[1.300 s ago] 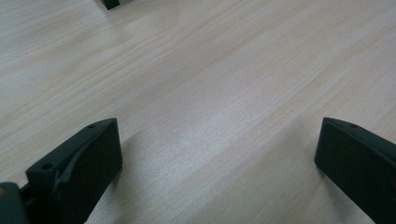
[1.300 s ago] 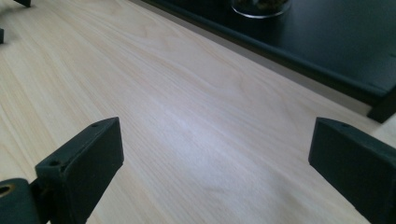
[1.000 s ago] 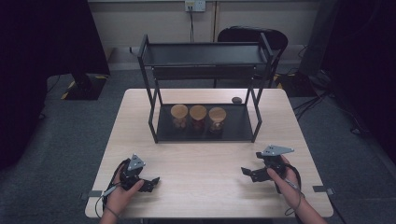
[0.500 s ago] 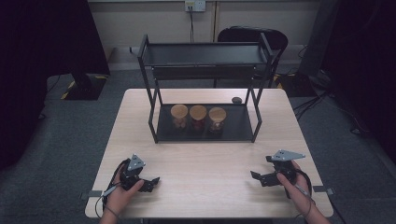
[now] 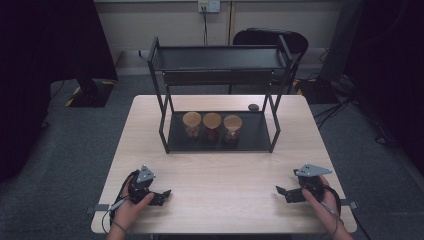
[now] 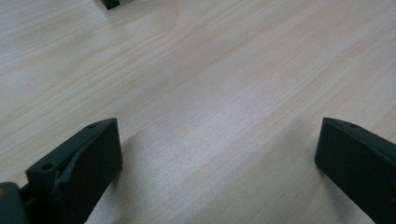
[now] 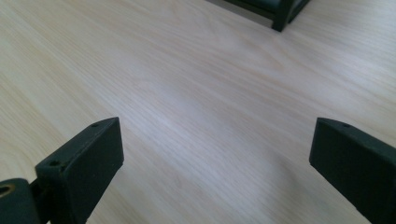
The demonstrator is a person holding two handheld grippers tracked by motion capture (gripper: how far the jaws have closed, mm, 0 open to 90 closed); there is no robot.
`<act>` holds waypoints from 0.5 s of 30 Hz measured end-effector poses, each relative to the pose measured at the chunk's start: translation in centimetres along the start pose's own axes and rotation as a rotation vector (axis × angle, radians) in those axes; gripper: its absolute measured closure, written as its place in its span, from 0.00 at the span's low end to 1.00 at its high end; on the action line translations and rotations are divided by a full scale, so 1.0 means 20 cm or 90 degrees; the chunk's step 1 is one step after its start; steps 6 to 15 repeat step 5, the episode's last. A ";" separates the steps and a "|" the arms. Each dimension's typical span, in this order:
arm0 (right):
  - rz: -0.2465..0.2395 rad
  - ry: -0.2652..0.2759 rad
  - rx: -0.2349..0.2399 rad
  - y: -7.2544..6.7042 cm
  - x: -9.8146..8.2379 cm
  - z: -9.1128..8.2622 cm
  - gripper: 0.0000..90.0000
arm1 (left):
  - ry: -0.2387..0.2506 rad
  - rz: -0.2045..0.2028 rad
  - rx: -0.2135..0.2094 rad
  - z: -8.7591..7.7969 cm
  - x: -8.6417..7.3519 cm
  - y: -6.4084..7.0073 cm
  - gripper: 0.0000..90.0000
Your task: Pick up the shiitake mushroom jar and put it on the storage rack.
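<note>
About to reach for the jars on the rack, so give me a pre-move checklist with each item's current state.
1. Left tool open: ok, jaws stand wide apart with bare wood between them.
2. Right tool open: ok, jaws wide apart, nothing held.
3. Three jars upright on the rack's lower shelf: ok, in a row with lids on.
4. Path from both tools to the rack: ok, bare table between.
5. Overhead room under the upper shelf: cannot tell.
6. Small dark object behind the rack: ok, apart from the jars.
</note>
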State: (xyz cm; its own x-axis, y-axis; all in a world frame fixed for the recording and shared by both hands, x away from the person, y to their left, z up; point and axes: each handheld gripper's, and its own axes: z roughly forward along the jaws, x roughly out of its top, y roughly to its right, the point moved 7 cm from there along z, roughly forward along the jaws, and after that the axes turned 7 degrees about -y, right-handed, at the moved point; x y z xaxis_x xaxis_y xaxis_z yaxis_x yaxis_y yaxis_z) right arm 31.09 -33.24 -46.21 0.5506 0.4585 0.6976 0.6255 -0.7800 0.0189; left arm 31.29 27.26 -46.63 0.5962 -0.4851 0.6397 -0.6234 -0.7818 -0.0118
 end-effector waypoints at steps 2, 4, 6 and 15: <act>-0.003 -0.013 -0.010 0.00 0.00 -0.01 0.03 | 0.000 0.000 0.000 0.00 0.00 0.00 0.00; -0.009 -0.026 -0.032 -0.01 0.00 -0.02 0.02 | 0.000 0.000 0.000 0.00 0.00 0.00 0.00; -0.012 -0.029 -0.033 -0.01 0.00 -0.03 0.02 | 0.000 0.000 0.000 0.00 0.00 0.00 0.00; -0.012 -0.029 -0.033 -0.01 0.00 -0.03 0.02 | 0.000 0.000 0.000 0.00 0.00 0.00 0.00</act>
